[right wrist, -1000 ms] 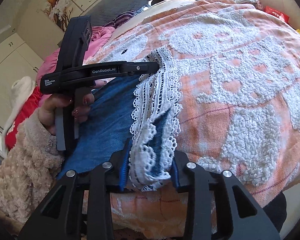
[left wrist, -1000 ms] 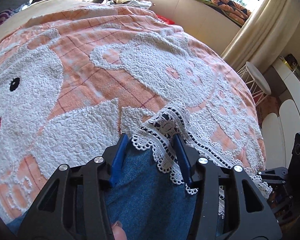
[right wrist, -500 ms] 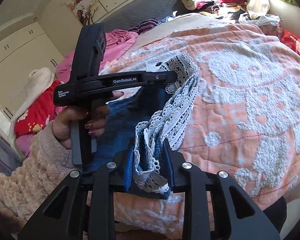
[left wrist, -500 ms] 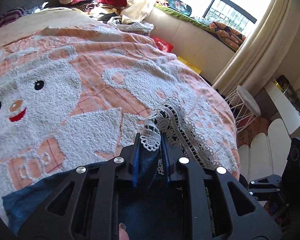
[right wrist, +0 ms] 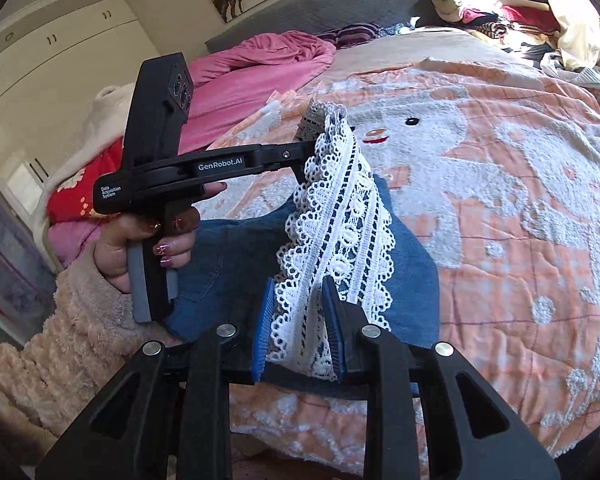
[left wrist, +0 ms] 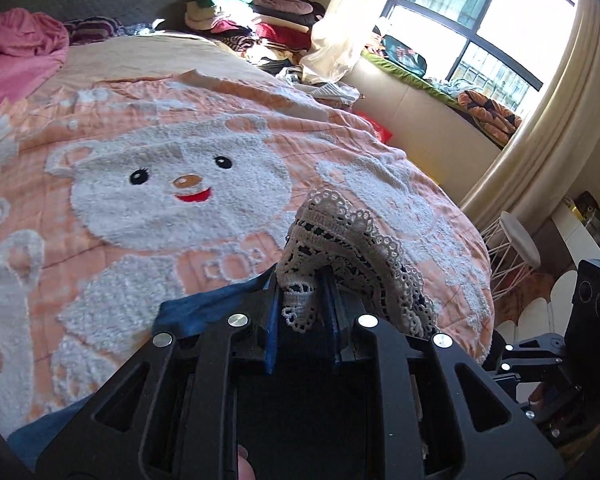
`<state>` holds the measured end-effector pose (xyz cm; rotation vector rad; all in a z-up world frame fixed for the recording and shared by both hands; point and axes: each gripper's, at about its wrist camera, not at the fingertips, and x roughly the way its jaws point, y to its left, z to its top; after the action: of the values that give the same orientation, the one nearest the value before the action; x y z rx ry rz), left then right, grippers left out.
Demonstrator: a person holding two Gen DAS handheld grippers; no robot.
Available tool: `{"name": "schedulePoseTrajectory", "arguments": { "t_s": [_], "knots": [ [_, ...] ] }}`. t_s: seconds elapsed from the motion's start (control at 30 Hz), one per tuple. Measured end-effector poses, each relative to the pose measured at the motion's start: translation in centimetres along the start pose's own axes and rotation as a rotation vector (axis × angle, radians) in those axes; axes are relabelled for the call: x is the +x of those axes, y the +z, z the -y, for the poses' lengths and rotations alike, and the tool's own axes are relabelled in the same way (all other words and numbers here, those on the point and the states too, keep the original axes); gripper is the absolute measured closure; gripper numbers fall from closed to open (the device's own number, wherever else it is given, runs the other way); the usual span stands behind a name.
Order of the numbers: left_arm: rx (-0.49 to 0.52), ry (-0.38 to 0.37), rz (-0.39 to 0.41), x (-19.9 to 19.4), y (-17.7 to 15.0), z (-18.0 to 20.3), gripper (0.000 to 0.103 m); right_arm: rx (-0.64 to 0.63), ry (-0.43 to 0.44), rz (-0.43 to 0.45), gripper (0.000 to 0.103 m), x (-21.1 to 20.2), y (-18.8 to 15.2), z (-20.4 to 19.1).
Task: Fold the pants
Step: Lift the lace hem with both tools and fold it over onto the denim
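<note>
Both grippers, left (left wrist: 302, 312) and right (right wrist: 298, 320), are closed on the lace hem (right wrist: 340, 216) of the denim pants (right wrist: 236, 252), lifted above the bedspread (right wrist: 500, 208); carrying toward 12 o'clock is judged next.

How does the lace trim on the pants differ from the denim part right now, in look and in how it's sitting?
The lace trim is white and openwork with scalloped edges; the denim is solid blue. The lace is lifted off the bedspread, stretched between the left gripper and right gripper; the denim below it mostly drapes on the bedspread. Both are parts of the same pants.
</note>
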<state>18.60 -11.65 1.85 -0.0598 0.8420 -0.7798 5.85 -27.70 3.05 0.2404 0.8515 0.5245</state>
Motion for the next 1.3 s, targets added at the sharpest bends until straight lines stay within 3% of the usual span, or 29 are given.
{"name": "schedulePoseTrajectory", "arguments": {
  "t_s": [0.1, 0.27, 0.37, 0.53, 0.77, 0.93, 1.1, 1.2, 1.23, 1.3],
  "knots": [
    [-0.035, 0.013, -0.010, -0.3, -1.3, -1.8, 0.090, -0.042, 0.023, -0.034, 0.079, 1.7, 0.0, -1.6],
    [-0.107, 0.025, -0.045, 0.7, -3.2, -4.0, 0.090, -0.109, -0.026, -0.075, 0.077, 3.0, -1.0, -3.1],
    [-0.128, 0.029, -0.035, 0.4, -3.6, -4.1, 0.087, -0.163, -0.099, -0.055, 0.057, 1.8, -1.9, -3.2],
    [-0.128, 0.067, 0.006, -1.7, -3.5, -3.5, 0.072, -0.295, -0.213, -0.060, 0.051, 1.0, -3.5, -3.5],
    [-0.190, 0.044, 0.004, -3.9, -3.2, -2.8, 0.065, -0.427, -0.285, -0.081, 0.042, 2.9, -4.9, -4.3],
    [-0.263, -0.002, -0.049, -3.0, -2.8, -2.9, 0.061, -0.556, -0.357, -0.099, 0.042, 5.2, -5.6, -5.5],
    [-0.335, -0.006, -0.121, -0.6, -2.8, -3.7, 0.061, -0.668, -0.475, -0.187, 0.042, 8.3, -6.8, -5.1],
    [-0.363, -0.016, -0.139, 0.4, -2.6, -3.9, 0.059, -0.698, -0.487, -0.175, 0.042, 9.1, -7.0, -4.8],
    [-0.362, -0.007, -0.144, 0.6, -2.5, -3.8, 0.059, -0.687, -0.477, -0.169, 0.042, 9.2, -6.8, -4.4],
    [-0.348, 0.007, -0.147, 0.9, -2.1, -3.3, 0.058, -0.632, -0.436, -0.161, 0.056, 9.1, -6.0, -3.4]
  ]
}}
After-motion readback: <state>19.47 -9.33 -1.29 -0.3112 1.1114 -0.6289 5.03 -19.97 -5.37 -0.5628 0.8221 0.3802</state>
